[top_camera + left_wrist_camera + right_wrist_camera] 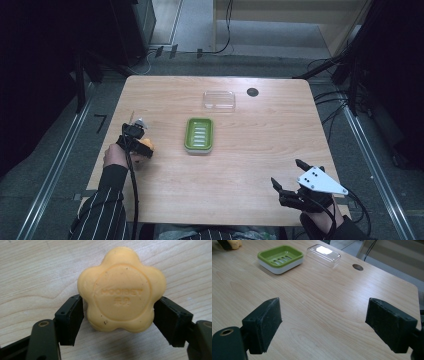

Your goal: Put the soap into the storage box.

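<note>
At the desk's (165, 195) left edge, the left tool (117, 315) gripped the flower-shaped orange soap (121, 290) by its sides, apparently ready for lifting. The green soap dish (199, 135) lay centrally, its clear lid (219, 100) set beyond it, leaving it open. The right tool (323, 325) hung wide and empty.

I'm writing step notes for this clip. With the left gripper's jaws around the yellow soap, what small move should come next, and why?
Probably lift the soap a little off the table. The left gripper has a jaw pressed on each side of it, so the grasp looks set, and the green soap dish sits empty nearby. The right gripper is open and idle at the near edge.
</note>
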`<state>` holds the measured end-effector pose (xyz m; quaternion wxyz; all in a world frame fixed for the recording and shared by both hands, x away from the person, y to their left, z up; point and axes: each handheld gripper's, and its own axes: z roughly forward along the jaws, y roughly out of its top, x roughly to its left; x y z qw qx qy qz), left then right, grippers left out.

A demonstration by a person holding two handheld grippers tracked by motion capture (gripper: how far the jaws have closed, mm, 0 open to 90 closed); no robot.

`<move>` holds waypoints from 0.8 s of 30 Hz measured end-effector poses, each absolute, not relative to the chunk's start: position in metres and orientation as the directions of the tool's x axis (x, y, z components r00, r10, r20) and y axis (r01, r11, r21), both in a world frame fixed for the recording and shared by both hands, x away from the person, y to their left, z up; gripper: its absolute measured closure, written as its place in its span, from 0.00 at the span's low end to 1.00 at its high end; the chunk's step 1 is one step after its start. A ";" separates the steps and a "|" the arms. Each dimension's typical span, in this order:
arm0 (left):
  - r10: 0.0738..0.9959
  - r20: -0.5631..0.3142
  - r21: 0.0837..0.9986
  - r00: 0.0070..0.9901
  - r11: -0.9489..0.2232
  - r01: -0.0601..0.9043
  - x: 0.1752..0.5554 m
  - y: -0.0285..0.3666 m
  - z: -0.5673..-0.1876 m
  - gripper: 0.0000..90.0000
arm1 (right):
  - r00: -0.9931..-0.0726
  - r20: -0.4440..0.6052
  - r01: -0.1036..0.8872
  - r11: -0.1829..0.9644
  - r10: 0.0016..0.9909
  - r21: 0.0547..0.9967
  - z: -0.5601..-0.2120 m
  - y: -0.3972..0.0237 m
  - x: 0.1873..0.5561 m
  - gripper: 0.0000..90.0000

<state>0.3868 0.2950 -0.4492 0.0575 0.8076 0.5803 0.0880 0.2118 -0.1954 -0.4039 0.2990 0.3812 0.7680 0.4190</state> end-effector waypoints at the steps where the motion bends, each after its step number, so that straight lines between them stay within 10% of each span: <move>1: 0.947 0.074 0.189 0.314 -0.322 0.928 0.387 0.295 -0.450 0.31 | -0.530 -0.139 0.336 0.358 0.836 0.871 -0.404 -0.195 0.212 0.15; 24: 0.934 0.058 0.224 0.352 -0.356 0.907 0.381 0.299 -0.449 0.44 | -0.531 -0.141 0.333 0.359 0.836 0.872 -0.404 -0.196 0.212 0.15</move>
